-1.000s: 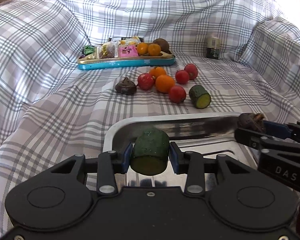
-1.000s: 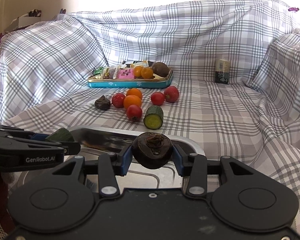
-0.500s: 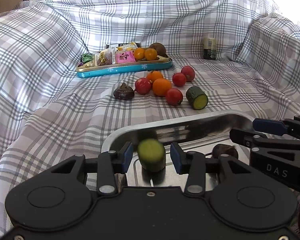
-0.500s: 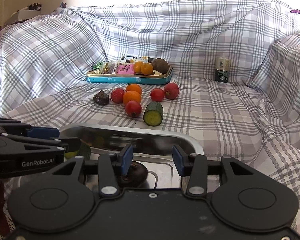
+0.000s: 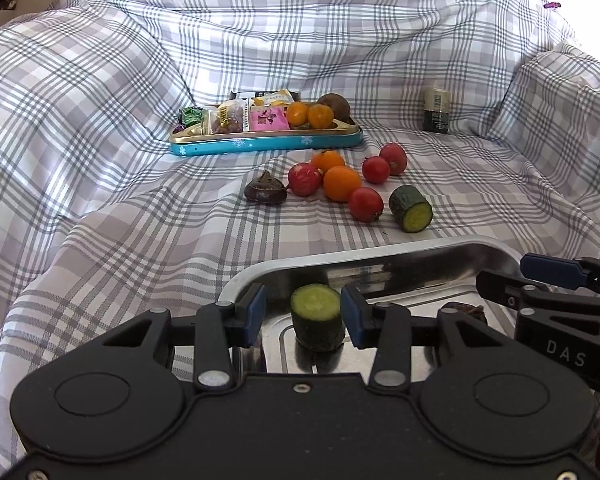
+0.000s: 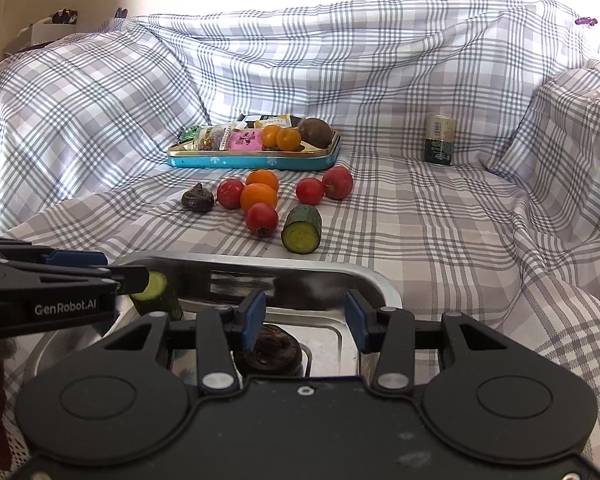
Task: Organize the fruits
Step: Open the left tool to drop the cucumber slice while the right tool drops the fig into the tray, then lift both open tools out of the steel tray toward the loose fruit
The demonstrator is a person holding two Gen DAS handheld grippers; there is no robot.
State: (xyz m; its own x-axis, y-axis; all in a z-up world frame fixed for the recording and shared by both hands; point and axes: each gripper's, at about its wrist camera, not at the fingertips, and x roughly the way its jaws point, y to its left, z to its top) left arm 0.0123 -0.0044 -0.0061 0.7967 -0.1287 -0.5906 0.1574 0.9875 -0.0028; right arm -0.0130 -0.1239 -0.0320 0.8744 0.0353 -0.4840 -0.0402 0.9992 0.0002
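My left gripper (image 5: pixel 303 314) stands open over the metal tray (image 5: pixel 380 248). A cut cucumber piece (image 5: pixel 318 316) stands upright in the tray between its blue pads, and neither pad touches it. My right gripper (image 6: pixel 305 320) is open too, with a dark brown fruit (image 6: pixel 272 350) lying in the tray (image 6: pixel 260 268) just below its fingers. In the left wrist view the right gripper (image 5: pixel 540 276) reaches in from the right, above that dark fruit (image 5: pixel 466 312). In the right wrist view the left gripper (image 6: pixel 100 276) comes in from the left beside the cucumber piece (image 6: pixel 156 292).
Beyond the tray, several red tomatoes (image 5: pixel 366 204), oranges (image 5: pixel 342 183), another cucumber piece (image 5: pixel 410 208) and a dark fruit (image 5: pixel 265 192) lie on the checked cloth. A blue tin (image 5: pixel 260 144) with snacks and oranges sits behind them. A small jar (image 5: pixel 436 110) stands back right.
Both grippers have opened. The cucumber piece dropped from the left one and the dark fruit from the right one, and both now rest in the metal tray.
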